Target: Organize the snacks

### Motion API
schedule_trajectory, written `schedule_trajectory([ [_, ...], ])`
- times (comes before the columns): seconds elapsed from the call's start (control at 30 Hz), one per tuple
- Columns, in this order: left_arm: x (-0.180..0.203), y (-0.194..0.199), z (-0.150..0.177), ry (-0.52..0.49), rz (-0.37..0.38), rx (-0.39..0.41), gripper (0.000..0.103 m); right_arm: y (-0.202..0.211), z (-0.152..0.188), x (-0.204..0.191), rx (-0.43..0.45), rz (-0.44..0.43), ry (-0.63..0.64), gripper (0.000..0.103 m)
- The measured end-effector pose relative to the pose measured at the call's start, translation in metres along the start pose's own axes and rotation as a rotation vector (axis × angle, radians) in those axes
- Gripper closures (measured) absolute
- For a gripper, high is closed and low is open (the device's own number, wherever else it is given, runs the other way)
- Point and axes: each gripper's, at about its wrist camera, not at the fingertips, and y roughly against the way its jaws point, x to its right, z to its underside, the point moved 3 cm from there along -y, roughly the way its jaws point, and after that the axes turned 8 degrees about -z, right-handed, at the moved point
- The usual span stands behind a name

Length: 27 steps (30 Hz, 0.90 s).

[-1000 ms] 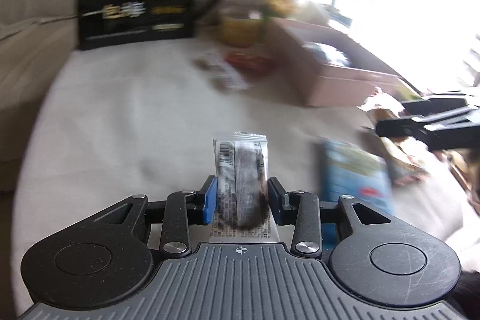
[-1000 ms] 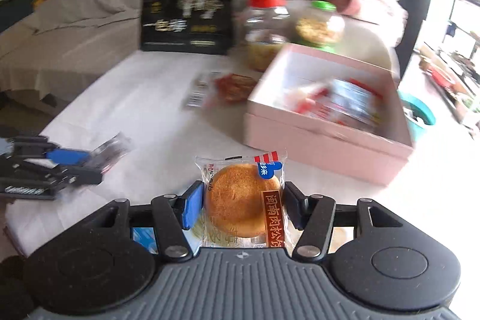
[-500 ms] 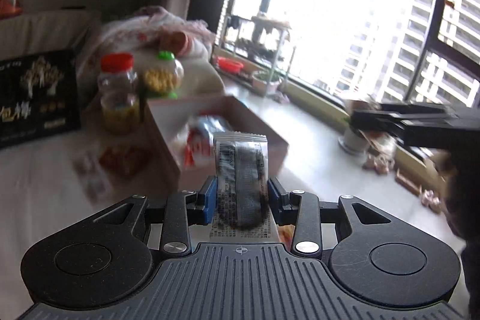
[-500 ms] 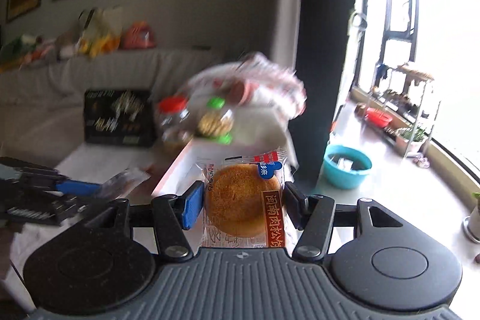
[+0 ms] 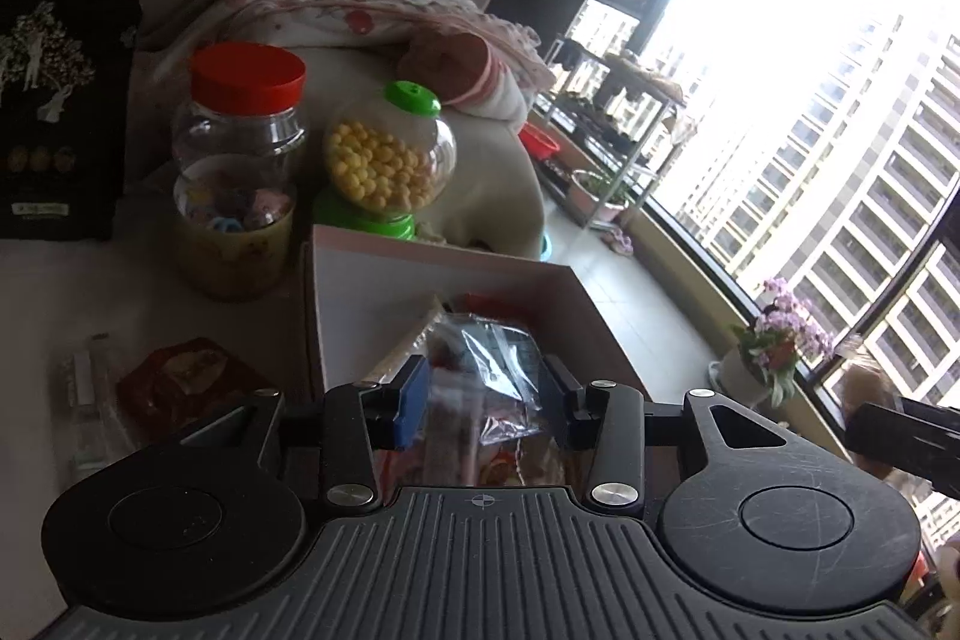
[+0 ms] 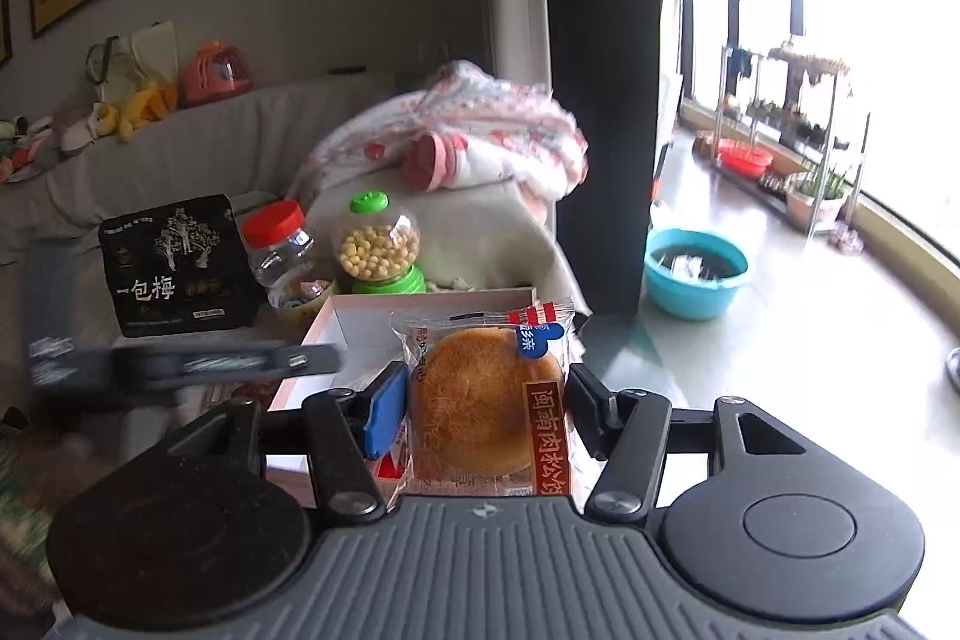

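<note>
Pink rectangular cardboard box [image 5: 384,304]: matt, smooth walls.
Red-lidded clear plastic jar [image 5: 237,172]: glossy.
Green-capped clear plastic candy globe [image 5: 387,163]: shiny.
Round cake in clear plastic wrapper [image 6: 483,403]: glossy film.
Black foil-look snack bag [image 6: 174,265]: slight sheen.
White tablecloth [image 5: 66,304]: matt cloth.

wrist views close, sharing pink box [image 5: 420,274]

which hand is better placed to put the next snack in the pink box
Right. Its tongs are shut on the cake packet just over the pink box. The left tongs have just been opening above the box, a blurred packet loose between them.
</note>
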Motion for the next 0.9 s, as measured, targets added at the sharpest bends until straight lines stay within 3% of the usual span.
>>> schedule_trajectory([
  [0.2, -0.048, 0.06, 0.032, 0.049, -0.019, -0.016, 0.058, -0.092, -0.027, -0.028, -0.086, -0.056, -0.015, 0.046],
  [0.27, -0.063, 0.074, 0.049, 0.043, -0.036, -0.032, 0.058, -0.126, -0.041, -0.042, -0.095, -0.078, -0.003, 0.041],
  [0.3, -0.071, 0.079, 0.058, 0.043, -0.04, -0.047, 0.058, -0.145, -0.047, -0.049, -0.116, -0.079, 0.005, 0.031],
  [0.43, -0.097, 0.096, 0.092, 0.036, -0.05, -0.111, 0.058, -0.185, -0.054, -0.062, -0.177, -0.03, 0.014, 0.029],
  [0.6, -0.114, 0.108, 0.119, 0.046, -0.052, -0.148, 0.058, -0.15, -0.027, -0.067, -0.17, -0.038, 0.061, 0.029],
  [0.9, -0.097, 0.113, 0.138, -0.01, 0.037, -0.208, 0.058, -0.029, 0.073, -0.065, -0.211, -0.052, 0.145, 0.027],
])
